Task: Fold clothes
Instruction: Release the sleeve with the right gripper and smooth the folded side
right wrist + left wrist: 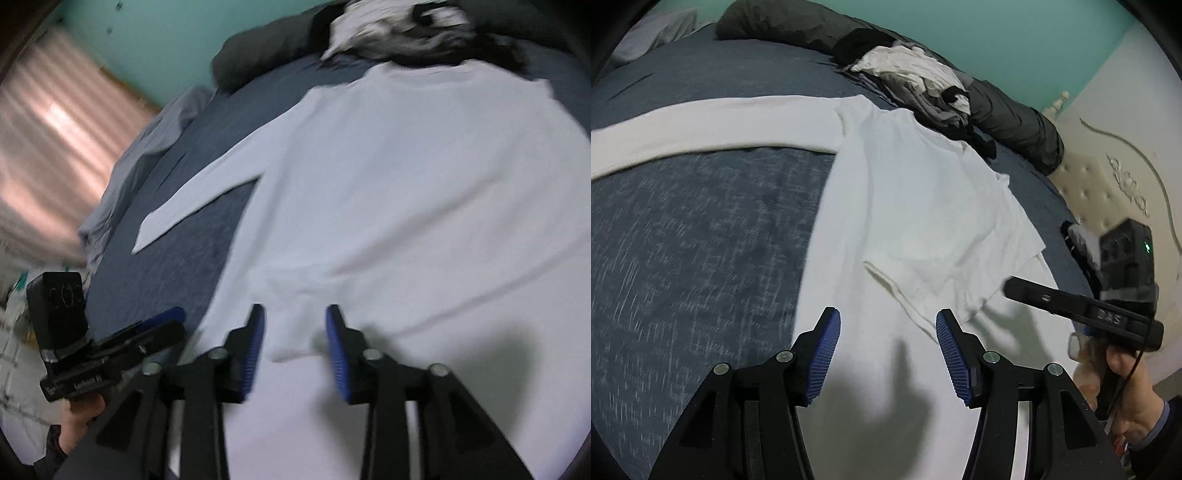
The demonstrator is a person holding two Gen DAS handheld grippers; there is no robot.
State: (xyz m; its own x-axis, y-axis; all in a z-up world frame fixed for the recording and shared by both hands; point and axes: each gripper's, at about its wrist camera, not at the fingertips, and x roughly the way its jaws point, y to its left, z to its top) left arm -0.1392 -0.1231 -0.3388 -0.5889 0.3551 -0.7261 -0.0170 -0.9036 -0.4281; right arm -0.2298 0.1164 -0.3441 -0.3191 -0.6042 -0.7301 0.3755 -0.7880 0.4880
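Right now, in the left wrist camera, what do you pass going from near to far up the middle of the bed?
Open left gripper → folded-over sleeve cuff of the white long-sleeved shirt → jumbled pile of white, grey and black clothes → teal wall.

A bed (701, 221) covered in a mottled blue-grey sheet carries everything; a white long-sleeved shirt (886, 229) lies spread flat on it, one sleeve (713, 125) stretched straight out to the side, the other folded in across the body; a heap of crumpled clothes (916, 81), white, grey and black, sits at the far edge just beyond the shirt's collar; a dark duvet (783, 22) lies bunched along that same edge.
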